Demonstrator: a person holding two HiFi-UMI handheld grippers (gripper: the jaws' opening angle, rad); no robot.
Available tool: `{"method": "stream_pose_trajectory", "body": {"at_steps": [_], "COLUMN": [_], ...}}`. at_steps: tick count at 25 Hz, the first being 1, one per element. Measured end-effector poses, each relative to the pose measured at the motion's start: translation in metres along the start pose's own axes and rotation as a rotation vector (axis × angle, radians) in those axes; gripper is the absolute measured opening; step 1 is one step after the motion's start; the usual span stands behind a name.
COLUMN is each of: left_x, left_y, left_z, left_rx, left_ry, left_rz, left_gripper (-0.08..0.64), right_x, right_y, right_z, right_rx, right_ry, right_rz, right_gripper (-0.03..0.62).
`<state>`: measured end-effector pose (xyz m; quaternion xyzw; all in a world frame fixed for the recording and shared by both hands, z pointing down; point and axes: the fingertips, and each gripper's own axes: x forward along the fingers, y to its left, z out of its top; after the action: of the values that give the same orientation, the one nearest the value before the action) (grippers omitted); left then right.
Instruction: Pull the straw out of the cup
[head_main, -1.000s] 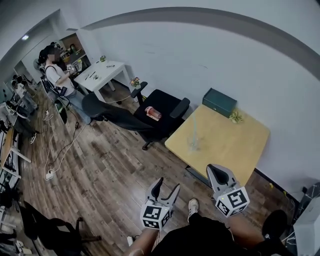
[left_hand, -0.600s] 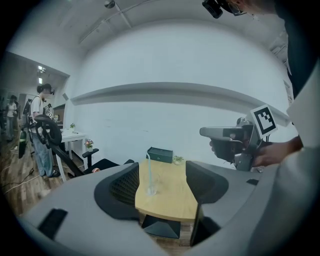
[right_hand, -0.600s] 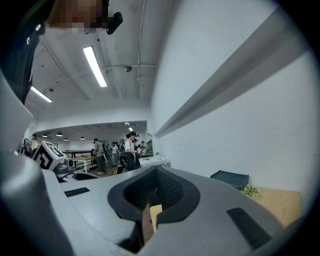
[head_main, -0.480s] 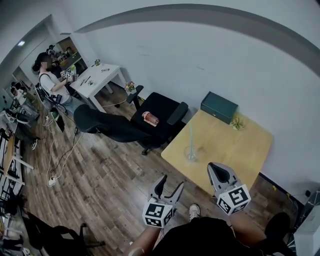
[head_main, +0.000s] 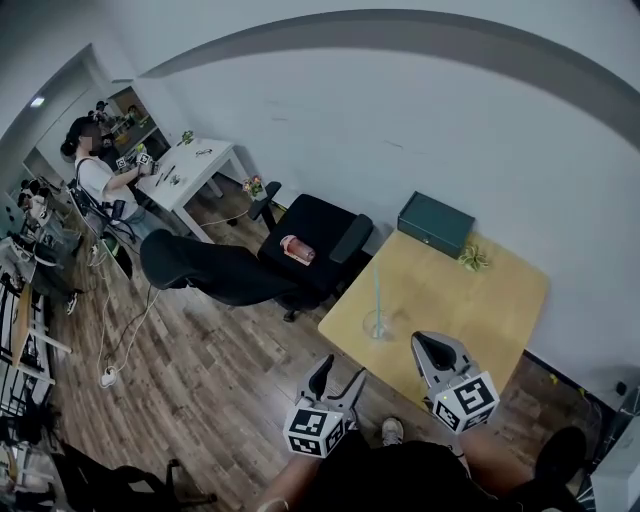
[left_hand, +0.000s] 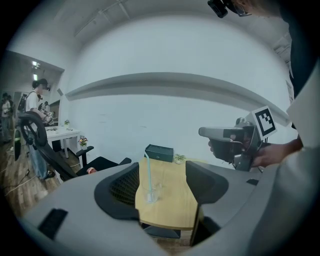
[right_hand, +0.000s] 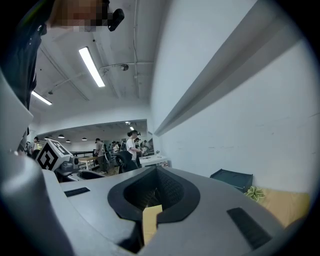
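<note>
Head view: right tongs (head_main: 432, 348) cover the surface's (head_main: 470, 300) near edge; cup (head_main: 377, 325) on the surface too small to judge contents. Right gripper view: surface beside the green box (right_hand: 232, 179) cut off by the frame's right edge.

1. The left tool (head_main: 337, 379), at the lower middle of the head view, is showing two dark, pointed jaws on a grey body.
2. The left marker cube (head_main: 317, 430) is carrying black-and-white square patterns on white faces.
3. The right tool (head_main: 437, 352), right of centre, is showing a light grey shell with dark inner faces.
4. The right marker cube (head_main: 467, 401) is bearing the same kind of print.
5. The person is wearing dark clothing (head_main: 420, 480) along the bottom edge and a light shoe (head_main: 391, 432).
</note>
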<state>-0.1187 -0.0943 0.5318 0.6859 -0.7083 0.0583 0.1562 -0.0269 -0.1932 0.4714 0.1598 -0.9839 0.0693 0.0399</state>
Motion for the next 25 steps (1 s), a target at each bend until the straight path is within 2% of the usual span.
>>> {"method": "stream_pose_trajectory", "body": {"at_steps": [8,16,20,25], "left_x": [0.048,0.102,0.125,0.155], "left_y": [0.021,0.046,0.057,0.056], "left_z": [0.010,0.021,0.022,0.013], "left_rx": [0.037,0.090,0.100,0.124], "left_ry": [0.028,0.068,0.091,0.137], "left_rz": [-0.068,-0.199,-0.261,-0.374], "left_gripper": [0.305,0.305,0.305,0.305], "right_x": [0.032,0.075,0.087,0.094], "right_y": [-0.024,-0.046,-0.057,-0.068], "right_z": [-0.004,0.012,0.015,0.014], "right_rx": [0.013,-0.003,0.006,0.020], "right_ry": [0.029,0.022,0.022,0.031], "right_rz": [-0.048,-0.119,-0.185,-0.270], "right_gripper": [0.020,0.019,0.020,0.020]}}
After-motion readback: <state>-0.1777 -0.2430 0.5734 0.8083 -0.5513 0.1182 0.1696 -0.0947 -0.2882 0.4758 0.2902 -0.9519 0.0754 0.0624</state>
